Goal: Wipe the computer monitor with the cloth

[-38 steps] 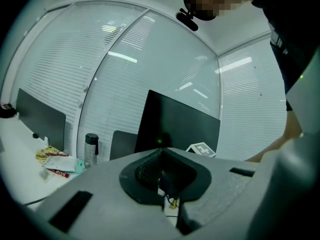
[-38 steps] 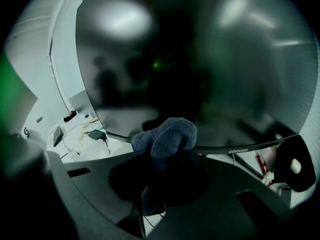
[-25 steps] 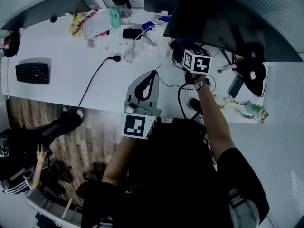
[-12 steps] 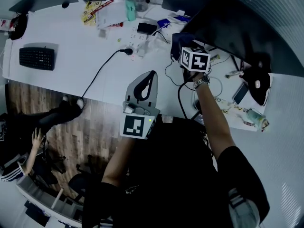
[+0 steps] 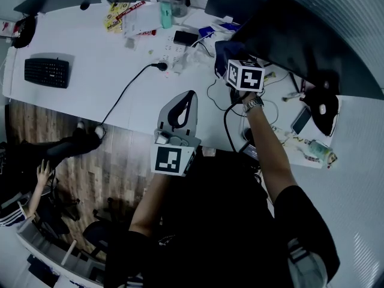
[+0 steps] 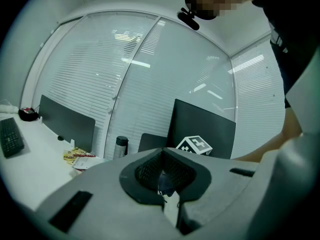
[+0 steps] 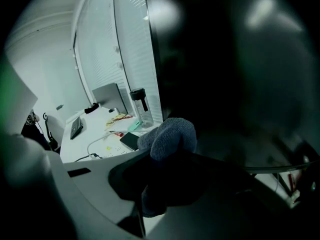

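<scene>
Plainly dark and unlit: monitor (image 5: pixel 300 38) at the far right of the white tabletop (image 5: pixel 90 53), broad black screen filling most of the right gripper view, with a fuzzy blue-grey cloth (image 7: pixel 167 139) bunched just at its lower left corner, contact not clear. Print on the yellow-and-red packets (image 5: pixel 117 14) too small to read, only black-and-white square markers on the gripper cubes. Right gripper (image 7: pixel 165 179) clamped on the cloth, wad bulging past the jaws; left gripper (image 6: pixel 162 156) near the tabletop's front edge, well apart from the monitor, jaws closed together on nothing.
</scene>
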The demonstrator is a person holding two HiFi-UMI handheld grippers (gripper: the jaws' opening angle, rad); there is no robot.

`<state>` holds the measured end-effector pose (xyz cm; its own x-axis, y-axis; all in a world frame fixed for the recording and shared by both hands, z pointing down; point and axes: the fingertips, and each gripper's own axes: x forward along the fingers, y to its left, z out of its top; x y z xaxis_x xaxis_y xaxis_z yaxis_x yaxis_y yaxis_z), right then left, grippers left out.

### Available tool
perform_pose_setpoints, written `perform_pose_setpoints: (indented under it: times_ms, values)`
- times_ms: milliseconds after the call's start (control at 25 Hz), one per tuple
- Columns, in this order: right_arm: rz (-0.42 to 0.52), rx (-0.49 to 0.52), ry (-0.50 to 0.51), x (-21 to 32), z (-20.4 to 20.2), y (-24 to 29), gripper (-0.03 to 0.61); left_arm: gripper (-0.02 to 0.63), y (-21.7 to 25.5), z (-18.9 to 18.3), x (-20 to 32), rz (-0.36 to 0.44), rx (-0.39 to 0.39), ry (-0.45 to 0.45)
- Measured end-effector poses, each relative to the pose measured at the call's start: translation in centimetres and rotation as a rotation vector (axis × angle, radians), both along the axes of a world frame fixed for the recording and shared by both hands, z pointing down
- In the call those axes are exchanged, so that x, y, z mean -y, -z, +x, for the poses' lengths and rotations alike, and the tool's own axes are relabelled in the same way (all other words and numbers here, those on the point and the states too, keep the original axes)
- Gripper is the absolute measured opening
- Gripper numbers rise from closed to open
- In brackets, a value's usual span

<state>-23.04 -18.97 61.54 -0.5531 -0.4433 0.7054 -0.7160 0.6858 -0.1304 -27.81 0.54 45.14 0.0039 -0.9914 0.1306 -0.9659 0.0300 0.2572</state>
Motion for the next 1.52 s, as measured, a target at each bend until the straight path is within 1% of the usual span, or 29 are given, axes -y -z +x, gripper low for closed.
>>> perform_pose_setpoints:
  times_ms: [240,600,680,840,1000,1360,1520]
  values:
    - [0.031,0.013,0.018,0.0,0.3,1.7,0.066,0.006,0.9,1.4,0.5,0.025,0.006,-0.019]
    - [0.079,0.051,0.029,0.3,0.1,4.8,0.066,0.006,1.5,2.7,0.4,0.037,0.008,-0.031]
    - [0.092,0.061,0.028,0.3,0.1,5.7,0.066,0.006,1.9,2.9,0.5,0.044,0.014,-0.037]
    - [0.121,0.077,0.034,0.4,0.0,7.7,0.066,0.006,2.3,3.3,0.4,0.03,0.017,-0.045]
    - [0.151,0.097,0.035,0.6,-0.2,9.7,0.065,0.006,3.0,3.8,0.4,0.063,0.011,-0.048]
    - [0.23,0.131,0.053,0.9,-0.1,14.2,0.066,0.006,3.6,4.6,0.2,0.071,0.005,-0.059]
    - [0.26,0.163,0.044,1.0,-0.1,16.4,0.066,0.006,4.1,4.7,0.2,0.077,0.014,-0.069]
